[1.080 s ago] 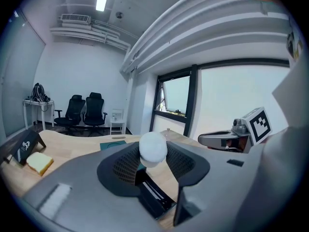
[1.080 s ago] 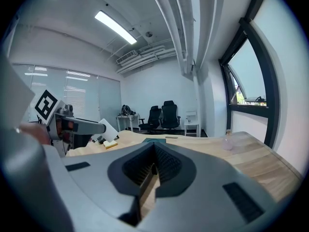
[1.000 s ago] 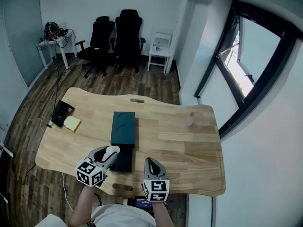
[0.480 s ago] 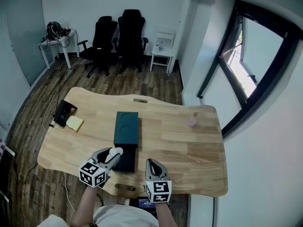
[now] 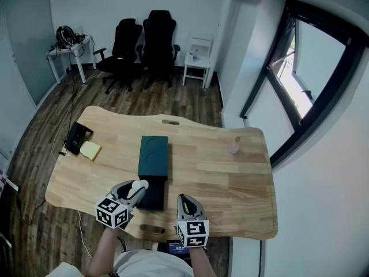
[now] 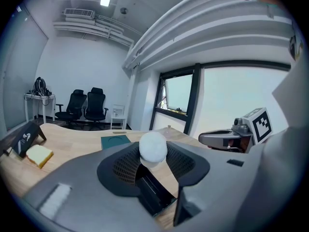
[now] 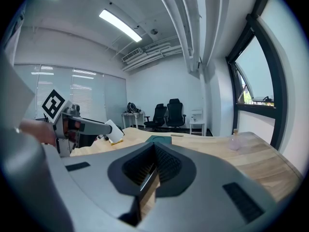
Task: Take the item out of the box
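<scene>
A dark teal box lid [image 5: 153,157] lies mid-table, and the open dark box base [image 5: 151,196] sits just in front of it. My left gripper [image 5: 137,187] is shut on a white rounded item [image 5: 139,184], held just above the base's left near edge. In the left gripper view the item [image 6: 153,147] sits between the fingertips of the left gripper [image 6: 153,154], with the box base [image 6: 155,197] below and the lid [image 6: 115,140] beyond. My right gripper [image 5: 184,199] hovers to the right of the base, shut and holding nothing; its jaws meet in the right gripper view [image 7: 153,151].
A yellow sponge [image 5: 89,150] and a black device [image 5: 75,137] lie at the table's left edge. A small pink bottle [image 5: 232,148] stands at the right. The table's front edge has a slot [image 5: 151,229]. Two black chairs [image 5: 144,48] stand beyond the table.
The head view has shifted slightly. My left gripper still holds the white item above the box base, and my right gripper has barely moved.
</scene>
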### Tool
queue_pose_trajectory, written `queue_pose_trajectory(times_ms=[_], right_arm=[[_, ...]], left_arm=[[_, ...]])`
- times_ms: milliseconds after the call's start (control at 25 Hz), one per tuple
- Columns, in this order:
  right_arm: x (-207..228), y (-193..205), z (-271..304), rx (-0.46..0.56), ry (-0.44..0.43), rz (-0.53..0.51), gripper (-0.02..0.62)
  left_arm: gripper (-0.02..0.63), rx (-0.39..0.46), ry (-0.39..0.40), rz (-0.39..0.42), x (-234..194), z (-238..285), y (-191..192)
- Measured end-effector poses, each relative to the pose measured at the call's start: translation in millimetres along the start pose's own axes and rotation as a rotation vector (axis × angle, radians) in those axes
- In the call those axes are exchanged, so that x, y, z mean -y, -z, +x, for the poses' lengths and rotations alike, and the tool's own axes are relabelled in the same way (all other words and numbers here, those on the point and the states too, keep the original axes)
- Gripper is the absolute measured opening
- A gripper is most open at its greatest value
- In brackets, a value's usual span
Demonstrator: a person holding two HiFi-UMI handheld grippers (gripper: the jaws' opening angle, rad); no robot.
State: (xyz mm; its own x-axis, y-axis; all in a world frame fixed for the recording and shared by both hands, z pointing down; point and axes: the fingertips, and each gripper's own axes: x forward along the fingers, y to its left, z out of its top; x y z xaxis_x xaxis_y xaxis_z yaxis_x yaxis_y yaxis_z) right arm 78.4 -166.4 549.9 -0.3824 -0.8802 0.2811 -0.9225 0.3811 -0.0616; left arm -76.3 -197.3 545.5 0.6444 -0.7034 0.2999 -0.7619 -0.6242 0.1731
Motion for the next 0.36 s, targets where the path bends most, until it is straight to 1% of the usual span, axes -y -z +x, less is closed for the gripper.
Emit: queue_pose_trajectory(times_ms=[360], right_arm=[[1.7, 3.9, 2.5, -0.006, 0.000, -0.006, 0.005]], left_arm=[[0.170, -0.011, -0.006, -0.005, -2.2, 1.6, 4.1]])
